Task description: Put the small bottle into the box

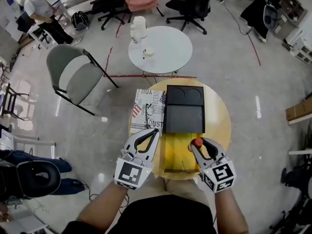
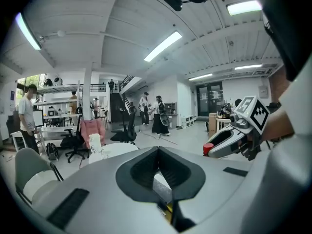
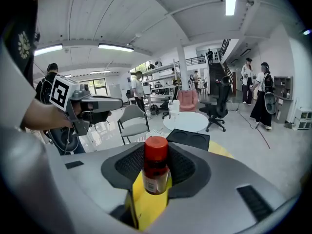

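Two handheld grippers over a round table (image 1: 219, 126), right gripper (image 1: 197, 144) fingers (image 3: 219, 174) clamped on a small red-capped bottle (image 3: 156, 167) upright between them, open yellow box (image 1: 178, 152) directly beneath those fingers, left gripper (image 1: 155, 132) fingers (image 2: 97, 179) closed together, empty, just left of the box.

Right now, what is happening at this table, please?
A person works with two grippers at a round wooden table. The right gripper is clamped on a small red-capped bottle, holding it upright by the near right edge of the yellow box. The bottle is not in yet. The left gripper is shut and empty beside the box.
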The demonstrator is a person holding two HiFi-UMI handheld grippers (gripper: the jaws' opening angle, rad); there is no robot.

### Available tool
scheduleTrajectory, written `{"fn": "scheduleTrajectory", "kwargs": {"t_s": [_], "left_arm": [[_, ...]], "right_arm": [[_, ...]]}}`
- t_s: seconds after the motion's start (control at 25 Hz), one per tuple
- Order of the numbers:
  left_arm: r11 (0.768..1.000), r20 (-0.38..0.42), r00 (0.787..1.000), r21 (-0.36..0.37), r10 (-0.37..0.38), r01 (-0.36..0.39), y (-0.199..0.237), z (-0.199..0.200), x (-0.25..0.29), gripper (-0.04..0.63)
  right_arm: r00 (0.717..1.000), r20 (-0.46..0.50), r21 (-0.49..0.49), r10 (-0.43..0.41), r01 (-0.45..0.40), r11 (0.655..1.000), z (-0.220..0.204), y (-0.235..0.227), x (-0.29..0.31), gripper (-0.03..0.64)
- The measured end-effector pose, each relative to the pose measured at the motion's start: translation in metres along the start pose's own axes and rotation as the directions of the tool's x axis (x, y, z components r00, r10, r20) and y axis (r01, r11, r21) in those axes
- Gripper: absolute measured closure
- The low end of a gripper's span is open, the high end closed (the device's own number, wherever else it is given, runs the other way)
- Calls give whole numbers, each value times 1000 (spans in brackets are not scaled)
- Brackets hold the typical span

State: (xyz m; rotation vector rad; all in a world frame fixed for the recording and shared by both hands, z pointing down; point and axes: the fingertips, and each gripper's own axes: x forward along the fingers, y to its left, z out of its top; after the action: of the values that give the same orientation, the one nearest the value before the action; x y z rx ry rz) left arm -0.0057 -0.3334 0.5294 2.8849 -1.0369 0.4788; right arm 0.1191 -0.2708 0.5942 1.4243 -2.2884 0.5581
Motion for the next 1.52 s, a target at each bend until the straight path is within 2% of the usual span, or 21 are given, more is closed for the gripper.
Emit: {"fn": "scheduleTrajectory", "kwargs": {"t_s": [0.28, 0.56, 0.76, 1.04, 1.32, 1.52], "left_arm": [[1000, -42, 999, -14, -25, 25, -7, -24, 20, 578], [999, -51, 998, -18, -35, 34, -12, -28, 31, 578], [999, -59, 998, -28, -16, 15, -6, -34, 32, 578], [1000, -56, 998, -17, 5, -6, -1, -26, 27, 578], [999, -30, 999, 0, 37, -37, 9, 0, 8, 578], [999, -30, 999, -16, 40, -40, 7, 8, -13, 578]], "right_arm": [[997, -79, -2, 2, -3, 1000, -32, -7, 25, 465], [991, -133, -4, 24, -25, 1000, -58, -9, 46, 463], [977, -211, -16, -32, 29, 999, -88, -16, 58, 463], [965, -248, 4, -88, 91, 996, -113, -15, 66, 463], [969, -239, 2, -61, 63, 998, -119, -5, 64, 472], [978, -201, 12, -49, 52, 999, -103, -3, 48, 474]]}}
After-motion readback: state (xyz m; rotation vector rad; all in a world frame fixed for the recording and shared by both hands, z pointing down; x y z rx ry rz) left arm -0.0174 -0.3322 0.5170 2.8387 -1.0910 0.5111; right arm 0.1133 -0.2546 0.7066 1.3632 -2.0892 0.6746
